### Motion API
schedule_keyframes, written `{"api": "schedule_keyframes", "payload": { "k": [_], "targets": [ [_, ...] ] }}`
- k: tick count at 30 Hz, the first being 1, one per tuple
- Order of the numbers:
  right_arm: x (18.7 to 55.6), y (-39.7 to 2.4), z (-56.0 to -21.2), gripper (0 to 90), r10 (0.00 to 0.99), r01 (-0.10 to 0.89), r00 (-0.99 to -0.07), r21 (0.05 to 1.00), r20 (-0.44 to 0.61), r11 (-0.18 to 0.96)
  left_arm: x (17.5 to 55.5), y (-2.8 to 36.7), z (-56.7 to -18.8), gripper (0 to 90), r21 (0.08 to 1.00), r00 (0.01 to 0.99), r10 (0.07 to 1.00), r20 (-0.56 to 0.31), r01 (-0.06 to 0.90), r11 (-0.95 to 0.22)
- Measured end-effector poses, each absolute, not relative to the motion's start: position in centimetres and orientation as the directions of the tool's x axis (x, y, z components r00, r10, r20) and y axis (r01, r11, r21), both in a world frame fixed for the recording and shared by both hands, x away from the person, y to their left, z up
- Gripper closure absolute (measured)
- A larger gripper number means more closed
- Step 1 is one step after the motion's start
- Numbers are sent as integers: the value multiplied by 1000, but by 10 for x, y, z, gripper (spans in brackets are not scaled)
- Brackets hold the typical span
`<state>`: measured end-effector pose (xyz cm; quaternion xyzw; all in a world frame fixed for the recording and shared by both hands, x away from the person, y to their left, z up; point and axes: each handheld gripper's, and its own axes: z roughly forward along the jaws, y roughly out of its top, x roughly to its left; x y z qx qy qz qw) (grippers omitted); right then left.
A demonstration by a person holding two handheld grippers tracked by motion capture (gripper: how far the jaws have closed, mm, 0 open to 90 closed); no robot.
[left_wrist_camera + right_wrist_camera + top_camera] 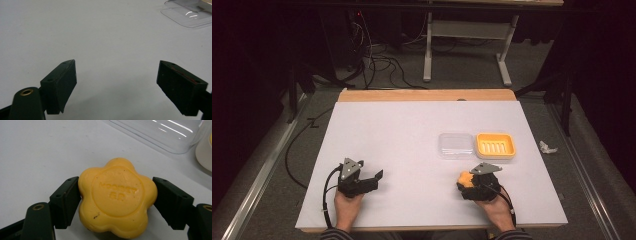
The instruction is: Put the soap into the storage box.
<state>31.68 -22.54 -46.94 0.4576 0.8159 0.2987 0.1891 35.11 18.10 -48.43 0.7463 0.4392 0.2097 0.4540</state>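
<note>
While the left gripper (374, 176) idles near the table's (412, 125) front left, jaws spread wide with nothing between them, the work sits with the right gripper (116, 195). Its jaws bracket a yellow flower-shaped soap (117, 198), both pads against its sides, so I read it as clamped on the soap. The soap appears to rest low on the table at front right. Step in hand, as judged: pick-up. Next move probably calls for a firm hold, a lift, then carrying toward the yellow soap dish (495, 145) beyond, just right of the clear lid (455, 145)
</note>
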Motion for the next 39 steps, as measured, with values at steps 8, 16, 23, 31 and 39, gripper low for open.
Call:
{"api": "schedule_keyframes", "payload": {
  "k": [8, 16, 23, 31, 39],
  "targets": [
    [319, -222, -467, 261, 845, 642, -530, 616, -74, 457, 351, 181, -484, 159, 852, 533, 840, -101, 482, -204],
    [321, -227, -466, 269, 813, 620, -579, 612, -66, 492, 352, 182, -484, 160, 851, 524, 846, -104, 487, -197],
    [317, -237, -459, 273, 816, 602, -576, 646, -56, 469, 352, 181, -484, 184, 849, 522, 847, -101, 488, -199],
    [317, -252, -442, 274, 845, 589, -534, 707, -24, 392, 355, 180, -485, 219, 833, 511, 853, -105, 514, -205],
    [321, -268, -430, 274, 857, 577, -515, 732, -18, 362, 354, 180, -485, 205, 839, 520, 849, -96, 501, -212]
  ]
}}
